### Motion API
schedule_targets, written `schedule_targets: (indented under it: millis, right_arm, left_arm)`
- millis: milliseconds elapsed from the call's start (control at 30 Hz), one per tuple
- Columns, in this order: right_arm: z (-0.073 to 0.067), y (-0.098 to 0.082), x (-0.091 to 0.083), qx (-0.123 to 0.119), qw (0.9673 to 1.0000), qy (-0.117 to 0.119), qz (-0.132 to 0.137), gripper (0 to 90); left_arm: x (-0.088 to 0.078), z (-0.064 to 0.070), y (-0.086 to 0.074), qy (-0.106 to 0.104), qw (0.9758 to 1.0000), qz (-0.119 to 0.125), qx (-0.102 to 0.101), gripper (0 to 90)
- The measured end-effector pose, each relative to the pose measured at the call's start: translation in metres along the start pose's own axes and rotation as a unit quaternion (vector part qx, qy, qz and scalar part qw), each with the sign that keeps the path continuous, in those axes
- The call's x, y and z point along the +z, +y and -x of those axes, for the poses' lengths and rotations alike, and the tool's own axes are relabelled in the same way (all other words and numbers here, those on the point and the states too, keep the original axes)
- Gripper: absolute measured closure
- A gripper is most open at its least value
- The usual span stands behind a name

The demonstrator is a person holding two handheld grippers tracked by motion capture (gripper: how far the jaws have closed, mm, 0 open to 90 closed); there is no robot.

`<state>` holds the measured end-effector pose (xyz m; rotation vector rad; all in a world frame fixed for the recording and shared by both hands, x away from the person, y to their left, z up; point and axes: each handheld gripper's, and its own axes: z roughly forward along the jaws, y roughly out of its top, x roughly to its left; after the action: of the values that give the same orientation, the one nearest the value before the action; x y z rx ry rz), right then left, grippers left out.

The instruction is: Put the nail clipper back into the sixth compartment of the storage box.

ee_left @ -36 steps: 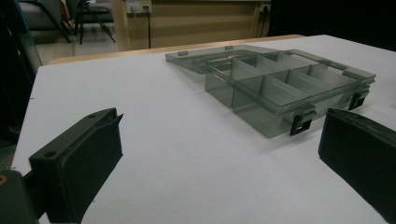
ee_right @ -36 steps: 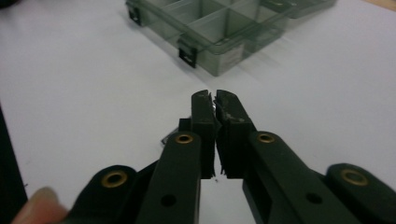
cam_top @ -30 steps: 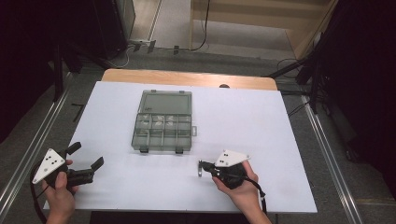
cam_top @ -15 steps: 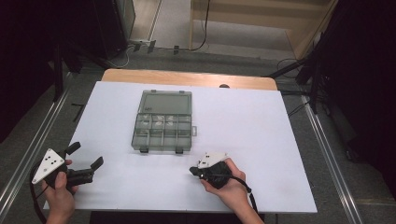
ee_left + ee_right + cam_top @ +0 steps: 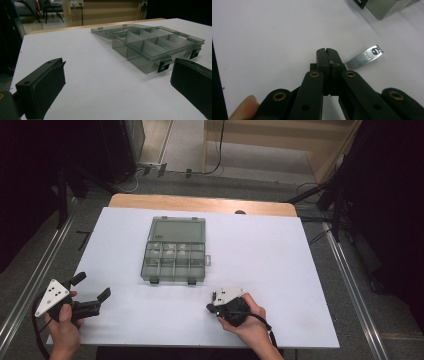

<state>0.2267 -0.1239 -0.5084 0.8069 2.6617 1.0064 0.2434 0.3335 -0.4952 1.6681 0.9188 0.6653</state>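
Nearest the person, at the front edge of the white surface (image 5: 280,270), the right hand (image 5: 247,317) holds the right gripper (image 5: 214,303) low over the sheet, its grey three-cornered plate on top and its nose turned toward the left. In the right gripper view its two black jaws stand pressed together, tips meeting, and a small metal nail clipper (image 5: 364,58) sticks out from beside them; it seems pinched at its near end, though the contact itself is hidden behind the jaws. The clipper's long axis runs out to the right and slightly away in that view, with its ridged lever section next to the jaws and its rounded head end pointing away from them, close above the white sheet. At the front left corner the left hand (image 5: 62,330) holds the left gripper (image 5: 90,290), its jaws spread wide with nothing between them; in the left gripper view they frame bare white surface. Farther back, near the middle of the sheet, lies a clear grey plastic organiser box (image 5: 175,250), lid thrown open flat toward the far side, dividers forming small compartments, two dark latches on its near wall. Beyond the white sheet a strip of wooden tabletop (image 5: 200,202) shows at the far edge.
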Motion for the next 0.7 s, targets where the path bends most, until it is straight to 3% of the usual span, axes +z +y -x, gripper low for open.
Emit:
schedule_targets:
  millis: [367, 700]
  right_arm:
    - [0.006, -0.006, -0.004, 0.013, 0.9999, -0.002, -0.01, 90.0]
    - [0.016, -0.011, -0.008, 0.031, 0.9991, -0.025, -0.011, 90.0]
  left_arm:
    - [0.0, 0.0, 0.0, 0.0, 1.0, 0.0, 0.001, 0.0]
    - [0.0, 0.0, 0.0, 0.001, 1.0, 0.0, 0.001, 0.0]
